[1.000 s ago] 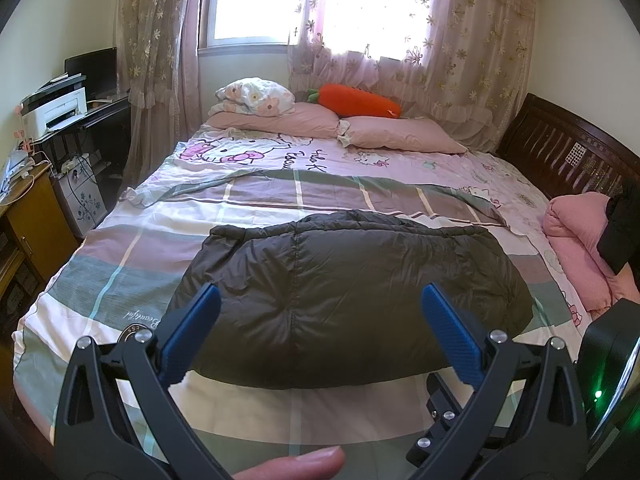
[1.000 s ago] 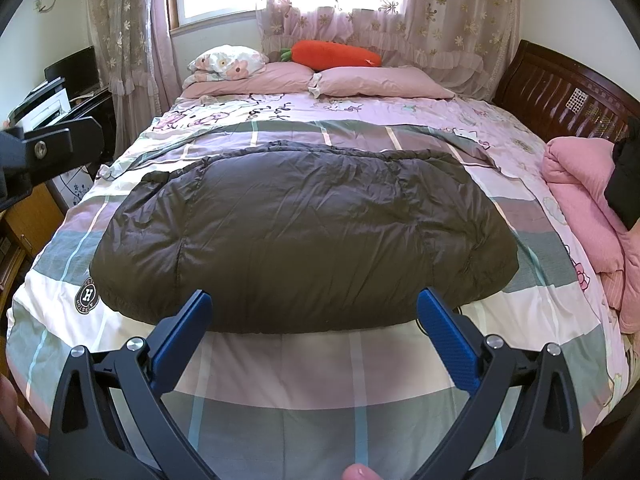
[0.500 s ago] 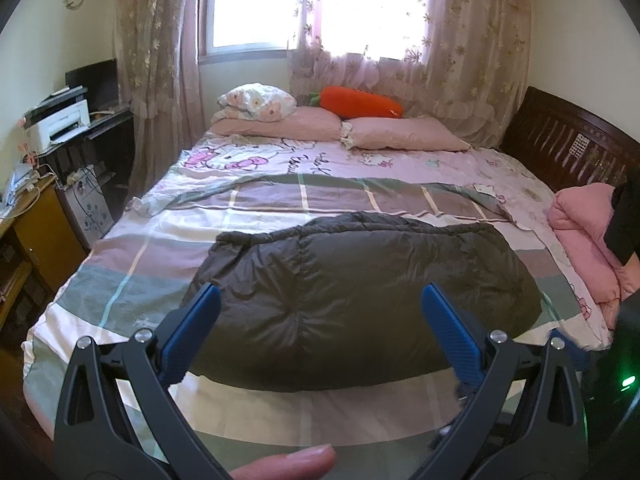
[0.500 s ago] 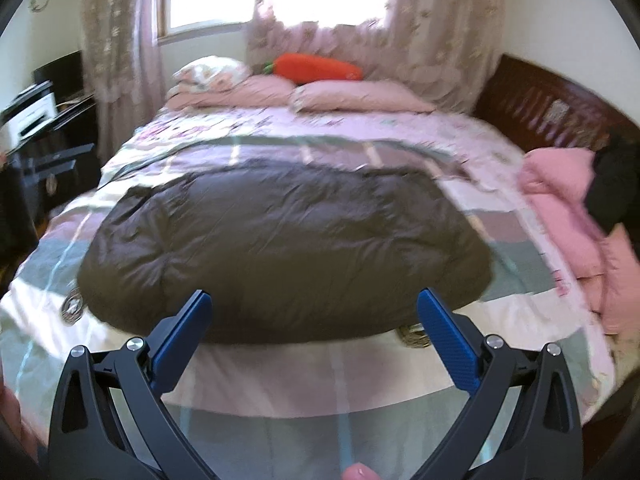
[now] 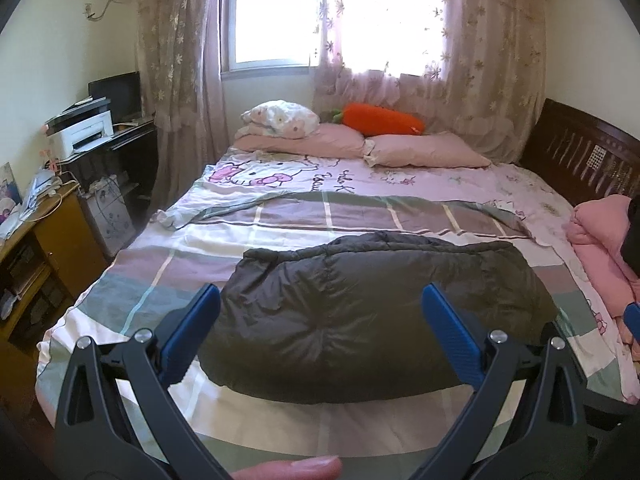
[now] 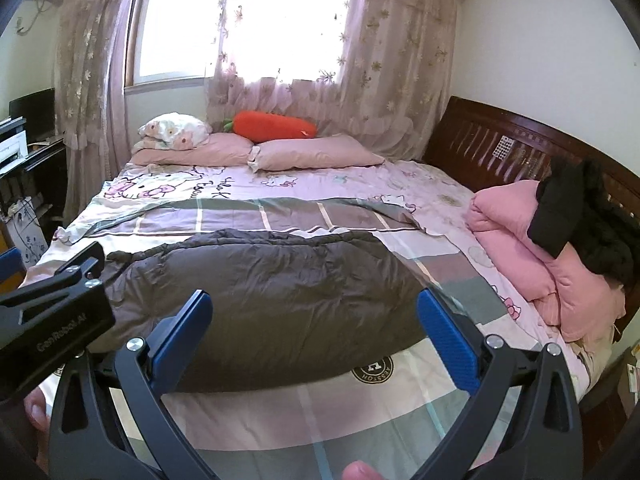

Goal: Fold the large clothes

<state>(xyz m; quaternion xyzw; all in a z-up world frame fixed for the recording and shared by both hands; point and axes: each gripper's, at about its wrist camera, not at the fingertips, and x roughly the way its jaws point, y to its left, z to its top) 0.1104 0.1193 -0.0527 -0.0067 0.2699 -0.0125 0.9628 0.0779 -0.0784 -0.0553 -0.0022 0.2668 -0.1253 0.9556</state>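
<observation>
Both wrist views look from the foot of the bed (image 5: 280,420) toward the window at 12 o'clock, raised above the mattress. The right view sits further right, angled toward 1 o'clock. Both share the dark jacket (image 5: 372,320) (image 6: 272,300) and pillows (image 5: 424,150).

Dark grey-brown quilted down jacket (image 5: 372,316), puffy and creased. Lying flat in a folded, rounded bundle across the middle of the bed, on the checked cover.
</observation>
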